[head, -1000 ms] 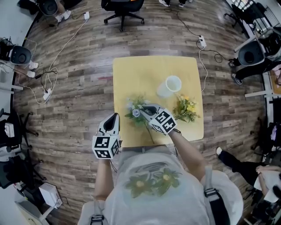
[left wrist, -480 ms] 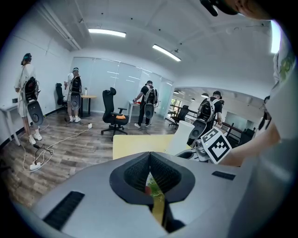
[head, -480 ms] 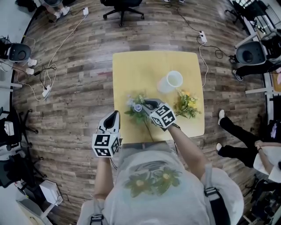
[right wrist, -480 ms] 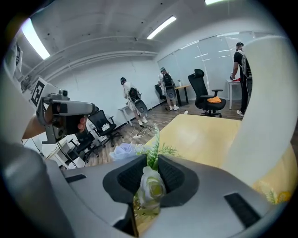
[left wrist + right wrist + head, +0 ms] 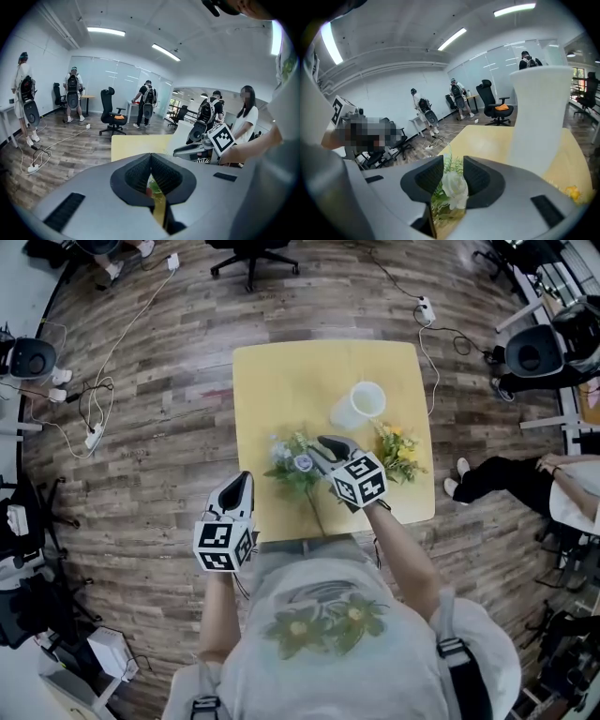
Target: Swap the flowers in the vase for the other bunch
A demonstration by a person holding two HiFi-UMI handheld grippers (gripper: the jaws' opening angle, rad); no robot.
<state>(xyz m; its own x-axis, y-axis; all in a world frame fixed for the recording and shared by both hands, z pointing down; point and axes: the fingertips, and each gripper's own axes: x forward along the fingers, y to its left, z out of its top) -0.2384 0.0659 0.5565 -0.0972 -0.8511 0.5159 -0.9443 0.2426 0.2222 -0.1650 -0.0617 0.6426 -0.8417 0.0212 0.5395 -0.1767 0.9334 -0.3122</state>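
A white vase (image 5: 361, 405) stands with nothing in it toward the back right of the yellow table (image 5: 281, 381); it rises close ahead in the right gripper view (image 5: 539, 117). A bunch of white and blue flowers (image 5: 292, 465) lies on the table left of my right gripper (image 5: 325, 442). Its jaws are opening, and a white rose (image 5: 454, 190) shows in the gap just beyond them, not pinched. A yellow bunch (image 5: 397, 454) lies to the right of the vase's base. My left gripper (image 5: 246, 478) hovers at the table's front left edge, jaws together and holding nothing.
An office chair (image 5: 248, 251) stands beyond the table's far edge. Cables and power strips (image 5: 94, 432) trail across the wooden floor on the left. A person's legs (image 5: 497, 479) reach in near the table's right side. Several people stand in the room (image 5: 72, 93).
My right gripper has let go of the white and blue bunch and shifted away from it toward the vase, its jaws now apart. The left gripper has barely moved.
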